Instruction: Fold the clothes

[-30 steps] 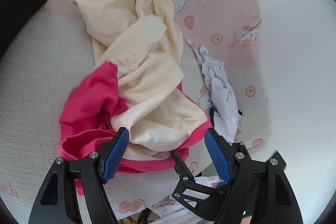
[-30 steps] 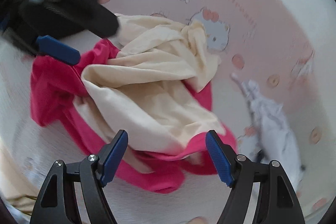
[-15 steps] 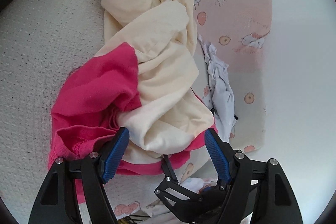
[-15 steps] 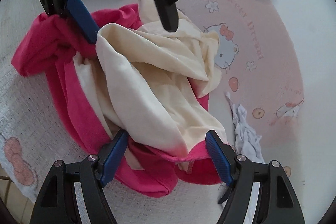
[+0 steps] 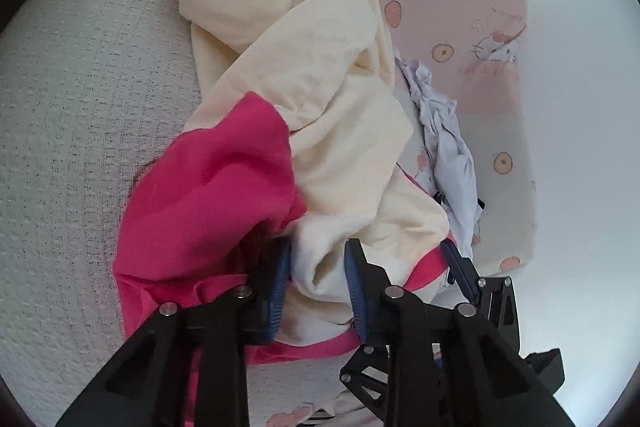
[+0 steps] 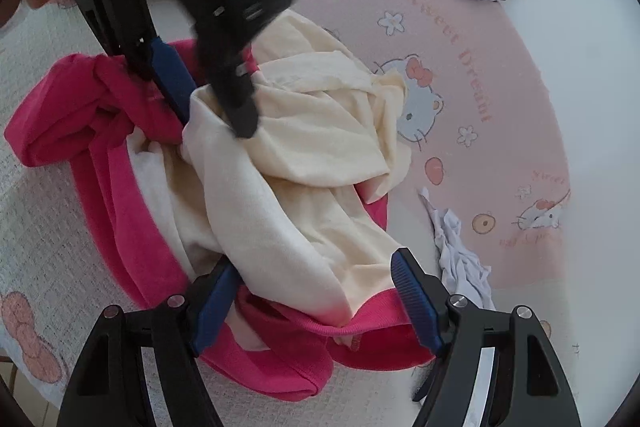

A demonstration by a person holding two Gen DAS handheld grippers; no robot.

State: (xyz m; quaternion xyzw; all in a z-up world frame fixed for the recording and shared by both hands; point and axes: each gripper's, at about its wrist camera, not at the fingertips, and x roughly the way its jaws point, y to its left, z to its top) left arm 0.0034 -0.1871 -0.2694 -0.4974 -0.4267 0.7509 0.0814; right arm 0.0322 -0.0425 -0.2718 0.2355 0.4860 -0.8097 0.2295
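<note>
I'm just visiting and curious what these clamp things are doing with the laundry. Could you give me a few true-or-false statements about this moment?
1. The left gripper is closed on the cream garment. True.
2. The right gripper is clamped shut. False: its jaws stand wide open around the pile's near edge.
3. The pink garment lies under the cream one. True.
4. The small white cloth sits on top of the pile. False: it lies apart, on the bed sheet.

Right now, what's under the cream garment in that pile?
A pink garment lies under the cream garment, showing along the left and near edges. How far it runs beneath, and whether anything else lies under there, is hidden.
</note>
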